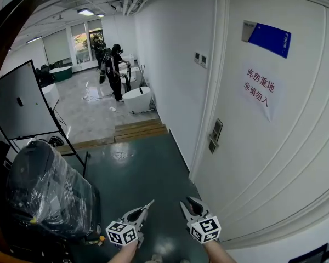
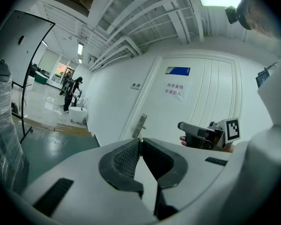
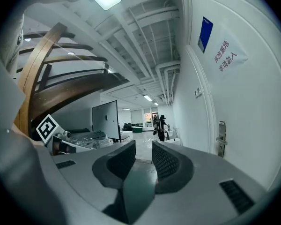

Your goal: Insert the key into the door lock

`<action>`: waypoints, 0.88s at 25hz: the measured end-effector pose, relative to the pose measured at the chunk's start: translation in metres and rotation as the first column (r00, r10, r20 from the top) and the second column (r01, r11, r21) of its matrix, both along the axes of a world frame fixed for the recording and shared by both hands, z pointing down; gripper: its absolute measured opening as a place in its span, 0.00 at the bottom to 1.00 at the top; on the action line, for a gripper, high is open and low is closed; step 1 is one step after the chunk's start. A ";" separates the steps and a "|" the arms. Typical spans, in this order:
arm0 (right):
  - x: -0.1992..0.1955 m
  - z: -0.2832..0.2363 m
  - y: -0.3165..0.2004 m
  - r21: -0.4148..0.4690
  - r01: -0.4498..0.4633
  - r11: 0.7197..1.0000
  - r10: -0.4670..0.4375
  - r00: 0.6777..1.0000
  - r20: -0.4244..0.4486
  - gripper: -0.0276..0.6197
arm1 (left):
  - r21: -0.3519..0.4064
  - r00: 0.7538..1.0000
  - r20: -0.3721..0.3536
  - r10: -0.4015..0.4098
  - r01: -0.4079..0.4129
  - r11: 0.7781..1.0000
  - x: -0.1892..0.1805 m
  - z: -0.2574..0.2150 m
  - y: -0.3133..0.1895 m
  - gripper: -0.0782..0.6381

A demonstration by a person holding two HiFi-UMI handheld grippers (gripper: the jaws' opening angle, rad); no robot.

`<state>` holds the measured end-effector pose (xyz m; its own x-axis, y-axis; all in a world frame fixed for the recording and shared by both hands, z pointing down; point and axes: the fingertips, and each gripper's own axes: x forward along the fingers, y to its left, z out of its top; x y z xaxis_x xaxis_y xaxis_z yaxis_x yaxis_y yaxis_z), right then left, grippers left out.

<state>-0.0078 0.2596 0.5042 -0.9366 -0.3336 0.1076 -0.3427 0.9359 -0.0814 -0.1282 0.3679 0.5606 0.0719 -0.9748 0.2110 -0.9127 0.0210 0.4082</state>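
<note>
Left gripper (image 2: 139, 141) jaws are pressed together, with nothing visible between them. Right gripper (image 3: 144, 145) jaws stand apart, empty. Both are near the door (image 1: 274, 152) and lock (image 1: 215, 135).

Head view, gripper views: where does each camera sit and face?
Head view: on the head, facing down at white door, floor; left gripper, right gripper show.
Left gripper view: rides it, faces door handle; own shut jaws, right gripper.
Right gripper view: rides it, faces down the hall; own open jaws, left gripper.
All share the paper notice.
</note>
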 end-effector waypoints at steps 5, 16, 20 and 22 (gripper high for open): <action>-0.016 0.004 0.002 0.003 -0.036 0.999 0.036 0.999 -0.010 0.19 | 0.011 0.999 -0.016 0.032 -0.032 0.999 -0.020 0.003 0.001 0.15; -0.030 0.015 -0.003 0.013 -0.101 0.995 0.102 0.995 -0.022 0.19 | 0.023 0.996 -0.068 0.065 -0.064 0.998 -0.046 0.023 -0.006 0.15; -0.032 0.017 -0.011 0.009 -0.112 0.994 0.112 0.993 -0.027 0.19 | 0.018 0.995 -0.073 0.074 -0.072 0.997 -0.050 0.026 -0.015 0.15; -0.033 0.018 -0.019 0.005 -0.115 0.993 0.115 0.993 -0.027 0.19 | 0.018 0.995 -0.072 0.074 -0.073 0.997 -0.052 0.024 -0.022 0.15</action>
